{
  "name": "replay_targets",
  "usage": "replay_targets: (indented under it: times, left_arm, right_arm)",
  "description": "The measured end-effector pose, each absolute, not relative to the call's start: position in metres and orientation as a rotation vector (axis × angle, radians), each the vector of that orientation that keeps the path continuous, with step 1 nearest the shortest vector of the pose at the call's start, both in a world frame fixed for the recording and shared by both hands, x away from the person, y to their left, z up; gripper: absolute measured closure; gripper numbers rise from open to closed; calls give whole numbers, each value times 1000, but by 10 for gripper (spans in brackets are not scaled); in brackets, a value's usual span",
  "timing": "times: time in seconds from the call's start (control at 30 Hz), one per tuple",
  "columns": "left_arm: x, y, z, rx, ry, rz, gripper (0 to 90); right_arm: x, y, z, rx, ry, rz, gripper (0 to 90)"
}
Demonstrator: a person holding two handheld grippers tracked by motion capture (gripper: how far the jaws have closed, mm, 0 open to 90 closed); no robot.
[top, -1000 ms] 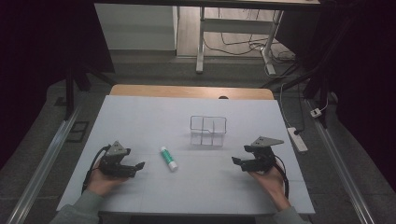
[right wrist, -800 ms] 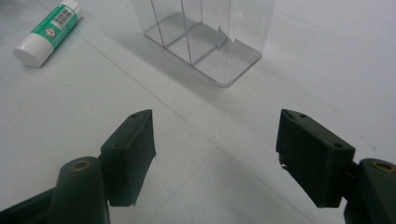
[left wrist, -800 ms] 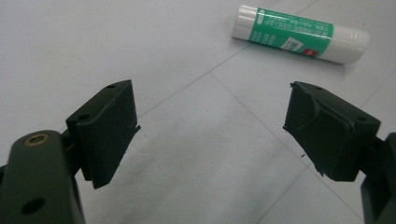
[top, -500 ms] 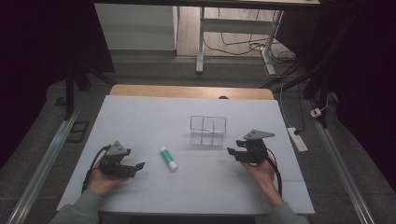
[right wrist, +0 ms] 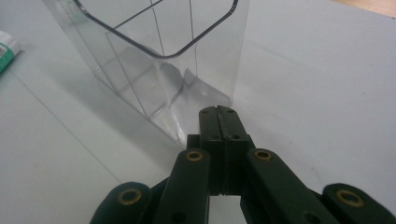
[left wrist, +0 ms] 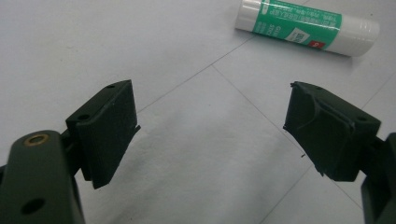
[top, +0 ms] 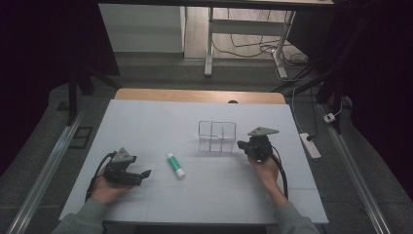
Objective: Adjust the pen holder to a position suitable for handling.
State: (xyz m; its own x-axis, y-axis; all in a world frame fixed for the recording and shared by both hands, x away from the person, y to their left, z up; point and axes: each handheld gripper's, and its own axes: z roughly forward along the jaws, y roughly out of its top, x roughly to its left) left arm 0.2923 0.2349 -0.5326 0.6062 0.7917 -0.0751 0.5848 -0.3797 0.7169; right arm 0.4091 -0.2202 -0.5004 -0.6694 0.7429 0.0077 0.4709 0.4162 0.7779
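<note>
In the high view a white table (top: 160, 117) takes up the middle of the frame, with a strip of wooden edge along its upper side. Right of centre stands a clear plastic organizer box (top: 217, 136), upright, its inside split by thin see-through walls into compartments. Lower and left of it, near the frame's centre, a glue stick (top: 176, 165) with a green label lies flat on the table, well apart from the box.

The right gripper (top: 242, 145) sits just to the right of the box, held by a hand that comes up from the lower right. Its jaws have just been closing and now meet pad to pad, with nothing between them. In the right gripper view (right wrist: 218, 112) the joined jaw tips rise from the bottom centre and stand just beside the lower corner of the organizer box (right wrist: 159, 60), which fills the upper left; whether the tips touch its wall I cannot tell. A sliver of the glue stick (right wrist: 6, 50) shows at the left edge.

The left gripper (top: 144, 174) lies at the lower left of the high view, in a hand resting on the table, pointing towards the glue stick but apart from it. In the left gripper view (left wrist: 210, 135) its jaws stand wide over bare table, holding nothing, and the glue stick (left wrist: 306, 27) lies along the upper right.
</note>
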Motion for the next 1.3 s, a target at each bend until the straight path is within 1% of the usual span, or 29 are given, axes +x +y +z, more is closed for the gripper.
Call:
replay_targets:
  times: [0.27,0.53,1.3]
  left_arm:
    - [293,235,-534,2111,1080,358,167]
    - [293,234,-534,2121,1077,354,167]
    - [294,233,-536,2139,1080,351,168]
  right_arm:
    - [418,-209,-508,1042,2343,1075,895]
    - [420,-207,-506,1056,2338,1074,895]
    - [429,-168,-507,968,2387,1114,895]
